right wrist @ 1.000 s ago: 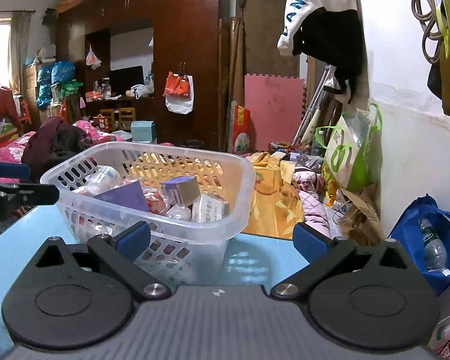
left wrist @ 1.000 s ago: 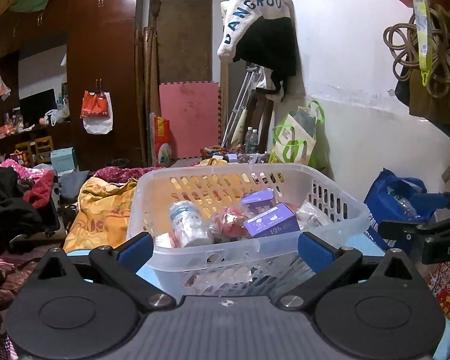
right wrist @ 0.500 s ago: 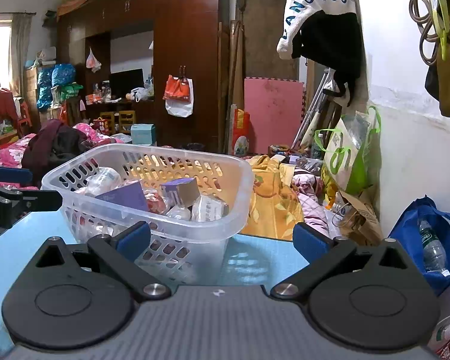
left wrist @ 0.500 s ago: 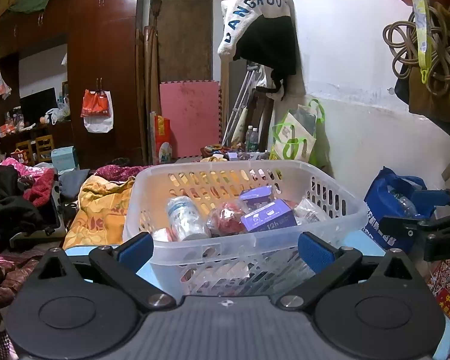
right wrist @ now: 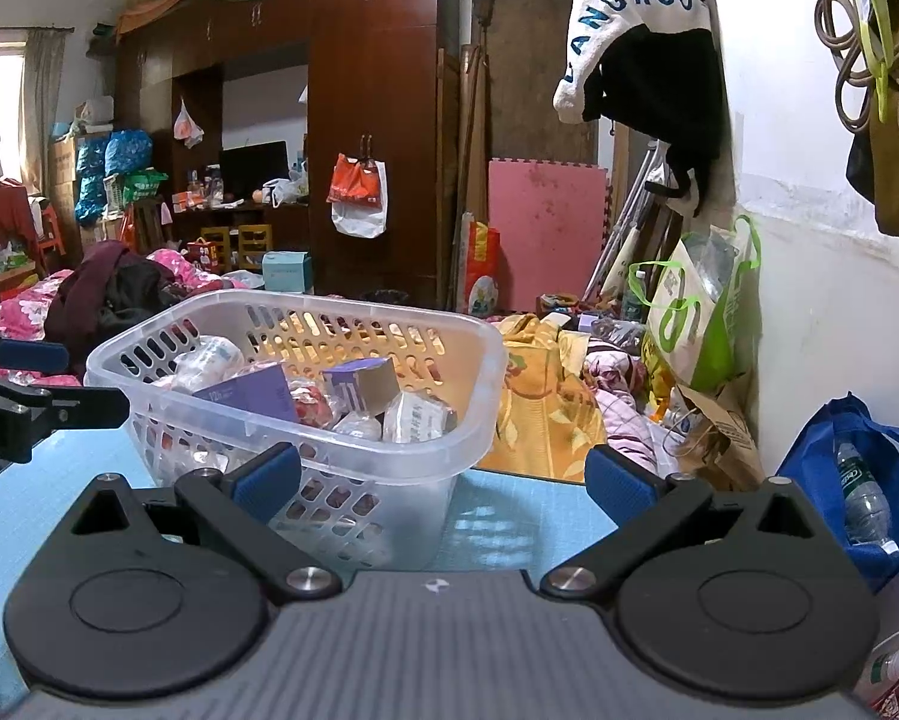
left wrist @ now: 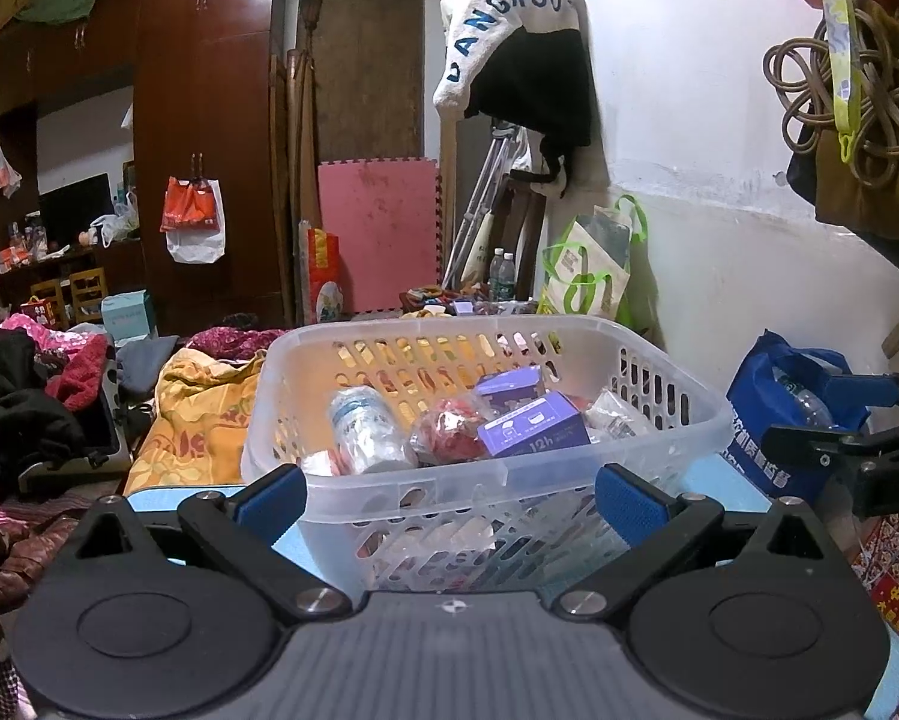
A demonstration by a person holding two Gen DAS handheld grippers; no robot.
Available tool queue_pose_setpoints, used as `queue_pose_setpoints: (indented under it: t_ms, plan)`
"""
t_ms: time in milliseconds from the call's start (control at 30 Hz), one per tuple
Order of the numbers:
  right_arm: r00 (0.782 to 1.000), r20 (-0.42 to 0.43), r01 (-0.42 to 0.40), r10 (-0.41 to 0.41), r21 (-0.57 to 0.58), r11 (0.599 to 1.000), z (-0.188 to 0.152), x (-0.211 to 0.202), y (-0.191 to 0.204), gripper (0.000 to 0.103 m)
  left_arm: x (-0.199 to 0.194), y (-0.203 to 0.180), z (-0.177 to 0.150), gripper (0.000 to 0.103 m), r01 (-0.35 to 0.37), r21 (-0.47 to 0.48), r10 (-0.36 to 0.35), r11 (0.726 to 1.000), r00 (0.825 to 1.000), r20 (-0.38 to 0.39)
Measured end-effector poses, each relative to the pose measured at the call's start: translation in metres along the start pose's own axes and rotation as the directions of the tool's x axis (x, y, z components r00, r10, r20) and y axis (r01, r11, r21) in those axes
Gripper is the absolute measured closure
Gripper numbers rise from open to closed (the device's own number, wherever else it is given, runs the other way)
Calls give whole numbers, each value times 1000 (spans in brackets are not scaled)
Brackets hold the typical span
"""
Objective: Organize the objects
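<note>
A clear plastic basket (left wrist: 677, 396) stands on the light blue table (right wrist: 509, 516). It holds a white bottle (left wrist: 365, 429), a red wrapped packet (left wrist: 449, 429), a purple box (left wrist: 533, 432), a second purple box (right wrist: 359, 381) and a clear packet (right wrist: 413, 417). My left gripper (left wrist: 449, 492) is open and empty, just in front of the basket's near wall. My right gripper (right wrist: 443, 477) is open and empty, at the basket's right front corner. The basket (right wrist: 479, 360) also shows in the right wrist view. Each gripper shows at the edge of the other's view.
A blue bag with a water bottle (right wrist: 857, 480) sits at the right by the white wall. Beyond the table's far edge lie an orange blanket (left wrist: 197, 414) and piled clothes (left wrist: 23, 396). A dark wardrobe (left wrist: 209, 120) stands at the back.
Both grippers have risen slightly, so the basket sits a little lower in both views. The jaws have stayed open and the basket's contents have not moved.
</note>
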State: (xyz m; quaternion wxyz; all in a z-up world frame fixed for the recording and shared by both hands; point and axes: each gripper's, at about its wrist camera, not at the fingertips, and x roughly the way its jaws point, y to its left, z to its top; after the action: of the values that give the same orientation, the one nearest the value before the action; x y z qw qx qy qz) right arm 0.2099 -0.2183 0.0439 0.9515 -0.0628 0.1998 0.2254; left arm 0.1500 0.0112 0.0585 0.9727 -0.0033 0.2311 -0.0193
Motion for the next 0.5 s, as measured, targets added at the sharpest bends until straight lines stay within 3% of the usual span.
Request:
queue_pose_setpoints:
  t_ms: [500]
  plan:
    - [1000,6,10,-10,11,1000,0,-3,-2,0,1,-3,-1,0,6,4,-6,1000,1000,-2]
